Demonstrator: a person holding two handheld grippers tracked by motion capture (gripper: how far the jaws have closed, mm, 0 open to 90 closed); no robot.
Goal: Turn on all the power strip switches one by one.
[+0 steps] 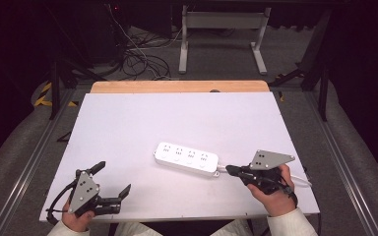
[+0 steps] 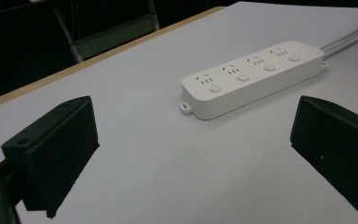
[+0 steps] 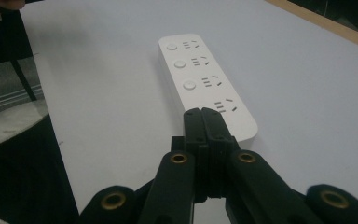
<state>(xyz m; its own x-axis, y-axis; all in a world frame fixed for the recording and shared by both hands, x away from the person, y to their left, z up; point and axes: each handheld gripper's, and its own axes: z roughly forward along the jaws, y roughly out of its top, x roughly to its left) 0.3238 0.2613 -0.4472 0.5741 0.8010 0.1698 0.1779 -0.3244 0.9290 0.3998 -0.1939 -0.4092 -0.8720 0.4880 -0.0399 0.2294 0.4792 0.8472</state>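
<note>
From the high view the power strip [image 1: 186, 159] lies mid-worktop [image 1: 128, 123], its long axis running toward the right tool [image 1: 229, 169] — pressed together, holding nothing, just beside the cable end. The left tool [image 1: 112, 179] is well apart, spread wide and empty. In the right gripper view the strip [image 3: 205, 84] stretches straight ahead of the tips — the nearer hand.

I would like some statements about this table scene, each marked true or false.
1. The white plastic power strip has four sockets. True.
2. The right gripper is wide open. False: its jaws are shut together, nothing visible between them.
3. The left gripper holds the strip. False: it is open, apart from the strip.
4. The strip lies flat on the white table. True.
5. A white cable leaves the strip's end nearest the right gripper. True.
</note>
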